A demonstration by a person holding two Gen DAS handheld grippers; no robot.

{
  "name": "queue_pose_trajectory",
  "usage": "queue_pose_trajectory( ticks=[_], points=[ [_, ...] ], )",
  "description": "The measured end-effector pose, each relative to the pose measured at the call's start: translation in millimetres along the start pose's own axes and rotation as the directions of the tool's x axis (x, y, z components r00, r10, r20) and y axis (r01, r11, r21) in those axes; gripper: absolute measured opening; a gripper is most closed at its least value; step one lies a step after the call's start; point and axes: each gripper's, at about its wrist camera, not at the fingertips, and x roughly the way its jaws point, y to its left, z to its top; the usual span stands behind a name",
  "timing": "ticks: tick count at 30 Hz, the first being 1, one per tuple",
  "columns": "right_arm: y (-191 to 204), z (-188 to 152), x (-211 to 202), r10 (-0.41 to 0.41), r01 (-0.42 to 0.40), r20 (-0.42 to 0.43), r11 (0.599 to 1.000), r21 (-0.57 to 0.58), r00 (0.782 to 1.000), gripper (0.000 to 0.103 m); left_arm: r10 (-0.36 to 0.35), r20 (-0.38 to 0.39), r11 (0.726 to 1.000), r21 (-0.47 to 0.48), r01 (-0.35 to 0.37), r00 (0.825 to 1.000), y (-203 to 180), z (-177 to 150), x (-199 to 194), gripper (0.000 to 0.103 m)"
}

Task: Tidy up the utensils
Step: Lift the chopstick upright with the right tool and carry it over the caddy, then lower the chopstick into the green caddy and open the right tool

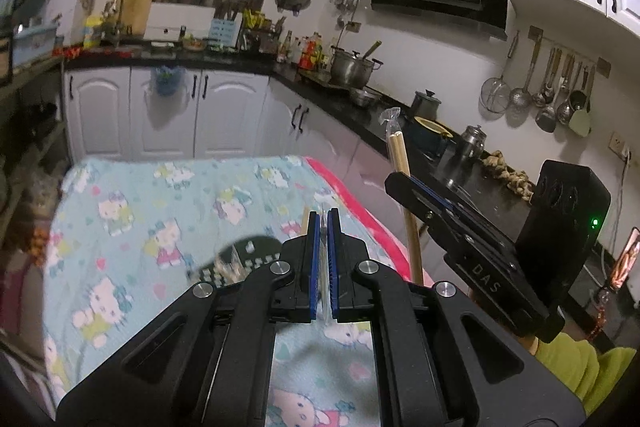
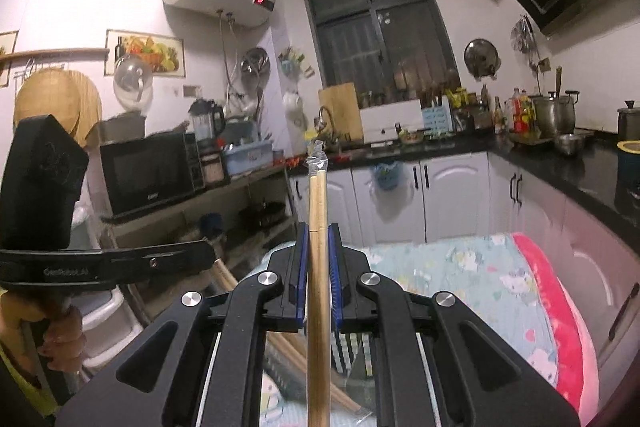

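My right gripper (image 2: 319, 259) is shut on a pair of wooden chopsticks in a clear plastic sleeve (image 2: 318, 227), held upright above the table; they also show in the left wrist view (image 1: 402, 163), clamped in the right gripper (image 1: 404, 183). My left gripper (image 1: 324, 227) is shut on a thin clear plastic wrapper (image 1: 326, 291), with a wooden stick tip (image 1: 305, 217) just left of its fingers. A black checked utensil holder (image 1: 240, 259) lies on the table below the left gripper. More chopsticks (image 2: 296, 351) lie below the right gripper.
The table wears a light blue cartoon-print cloth (image 1: 168, 211) with a pink edge (image 2: 560, 307). A black kitchen counter (image 1: 400, 119) with pots runs along the right. White cabinets (image 1: 168, 115) stand behind. A shelf with a microwave (image 2: 148, 171) is at left.
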Motion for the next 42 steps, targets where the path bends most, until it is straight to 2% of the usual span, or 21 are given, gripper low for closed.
queue_pose_trajectory(
  ticks=[8,16,26,34,39,41,42],
  points=[
    [-7,21,27,-0.021,0.019,0.104,1.000,0.015,0.994,0.010,0.058,0.030,0.998,0.038,-0.059,0.998,5,31,-3,0.001],
    [-9,20,58,-0.036,0.035,0.150,0.999,0.010,0.988,0.010,0.095,0.023,0.995,0.025,-0.095,0.995,21,34,11,0.001],
    [-22,-5,89,-0.100,0.096,0.154,0.995,0.035,0.983,0.010,0.122,-0.014,0.992,0.044,-0.121,0.992,31,16,41,0.002],
    [-24,-30,105,-0.183,0.179,0.189,0.983,0.037,0.965,0.010,0.145,-0.022,0.988,0.059,-0.144,0.989,38,6,55,0.002],
    [-25,-49,115,-0.229,0.224,0.207,0.973,0.048,0.951,0.010,0.129,-0.036,0.991,0.030,-0.128,0.991,46,-1,62,0.002],
    [-26,-56,119,-0.235,0.232,0.186,0.972,0.038,0.954,0.013,0.126,-0.045,0.992,0.030,-0.125,0.991,49,-5,66,0.002],
    [-25,-60,120,-0.232,0.230,0.177,0.973,0.030,0.957,0.018,0.128,-0.051,0.991,0.028,-0.127,0.990,51,-7,68,0.002]
  ],
)
